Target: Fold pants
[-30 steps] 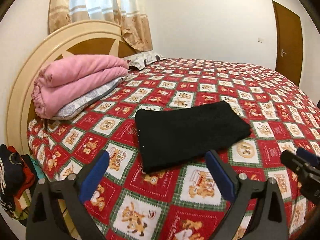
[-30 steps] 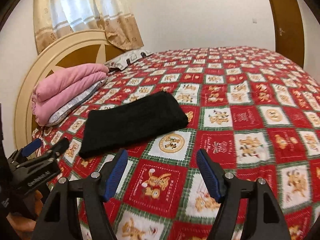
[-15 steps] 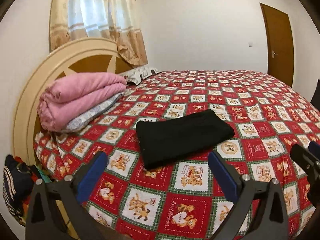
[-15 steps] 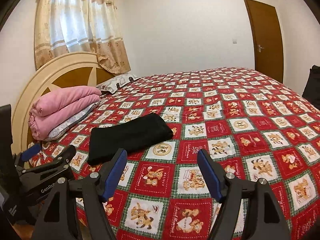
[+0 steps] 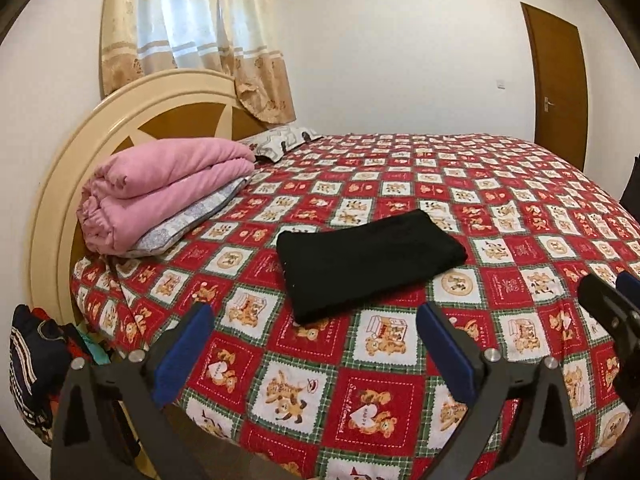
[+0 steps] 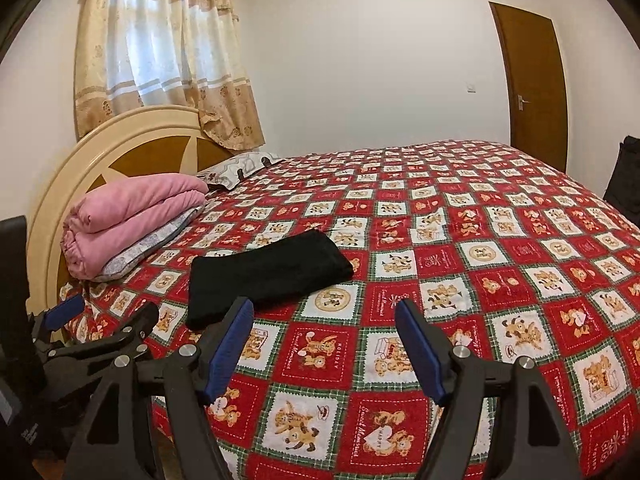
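The black pants [image 5: 368,262] lie folded into a flat rectangle on the red patterned bedspread [image 5: 500,208], near the bed's front left side. They also show in the right wrist view [image 6: 268,276]. My left gripper [image 5: 316,344] is open and empty, held back from the bed's near edge, short of the pants. My right gripper [image 6: 324,340] is open and empty, to the right of the pants and nearer than them. The left gripper also shows at the left of the right wrist view [image 6: 102,314].
A folded pink blanket [image 5: 164,184] sits on a pillow by the round cream headboard [image 5: 80,160]. Another pillow [image 5: 280,142] lies at the back. A pile of dark clothes [image 5: 32,364] hangs left of the bed. A brown door [image 5: 560,88] stands at the far right.
Both grippers have pulled back and risen away from the bed, so the pants look smaller and farther. The pants have not moved. Both grippers stay open.
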